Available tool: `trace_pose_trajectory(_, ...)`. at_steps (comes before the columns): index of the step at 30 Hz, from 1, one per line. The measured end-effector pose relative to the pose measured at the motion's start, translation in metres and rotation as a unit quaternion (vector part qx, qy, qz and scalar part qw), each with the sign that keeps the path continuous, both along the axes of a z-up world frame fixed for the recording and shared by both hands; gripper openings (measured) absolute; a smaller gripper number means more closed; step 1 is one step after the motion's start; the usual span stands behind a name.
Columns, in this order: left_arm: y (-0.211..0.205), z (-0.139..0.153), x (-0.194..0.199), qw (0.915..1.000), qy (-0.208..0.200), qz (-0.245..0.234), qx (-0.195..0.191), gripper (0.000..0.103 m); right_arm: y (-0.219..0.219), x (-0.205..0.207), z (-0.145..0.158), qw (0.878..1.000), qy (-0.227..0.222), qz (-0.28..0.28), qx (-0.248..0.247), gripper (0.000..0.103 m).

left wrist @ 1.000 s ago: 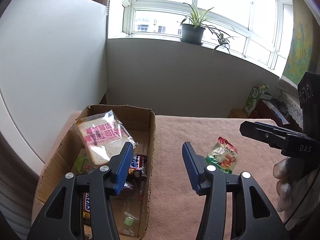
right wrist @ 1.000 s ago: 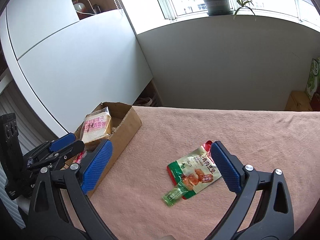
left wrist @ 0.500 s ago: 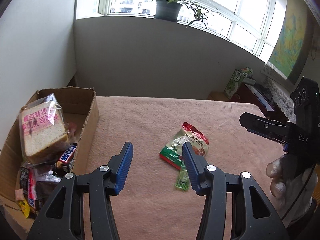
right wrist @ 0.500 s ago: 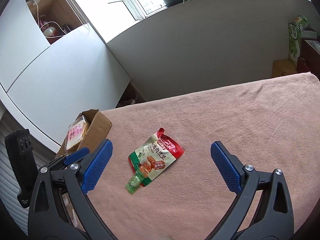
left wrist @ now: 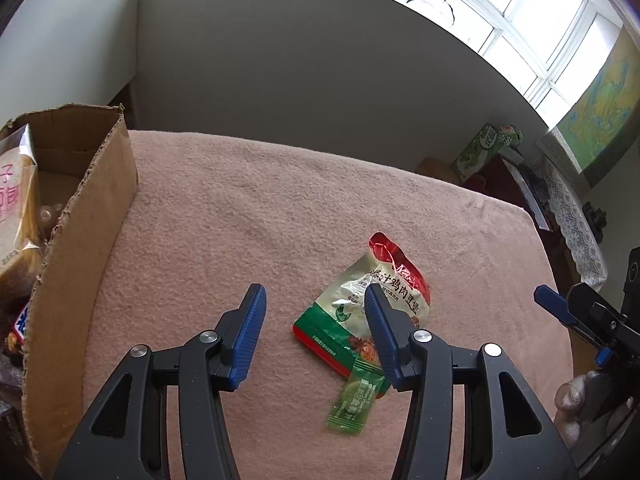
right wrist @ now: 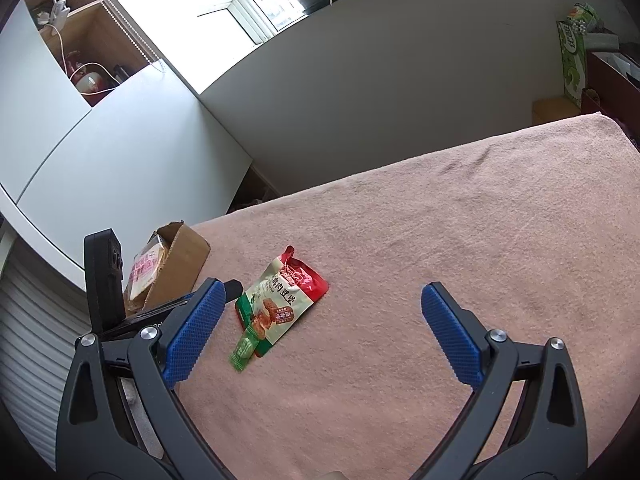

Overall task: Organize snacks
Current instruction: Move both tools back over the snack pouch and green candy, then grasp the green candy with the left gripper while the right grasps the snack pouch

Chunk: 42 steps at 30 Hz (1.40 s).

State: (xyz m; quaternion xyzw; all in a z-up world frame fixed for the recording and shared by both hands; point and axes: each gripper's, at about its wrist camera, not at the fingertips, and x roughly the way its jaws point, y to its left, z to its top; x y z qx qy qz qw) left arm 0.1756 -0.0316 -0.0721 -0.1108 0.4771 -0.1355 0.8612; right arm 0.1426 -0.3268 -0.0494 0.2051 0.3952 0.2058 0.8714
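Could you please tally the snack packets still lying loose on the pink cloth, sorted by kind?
Red, white and green pouch: 1
Small green sachet: 1
Total on the cloth: 2
Packets already in the cardboard box are left out, being partly hidden.

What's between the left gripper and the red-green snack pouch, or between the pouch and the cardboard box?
Nothing visible. The left gripper hangs open by the snack pouch; only bare pink cloth lies toward the cardboard box. A small green sachet overlaps the pouch's near corner.
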Motion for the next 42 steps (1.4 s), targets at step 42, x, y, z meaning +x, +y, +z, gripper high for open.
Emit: trace_pose_trajectory(42,-0.053,-0.006,-0.068,0.9757,-0.066,-0.137,0.158,0.050,0.056,0.024,-0.035,0.993,0.054,0.020,-0.099,0.100)
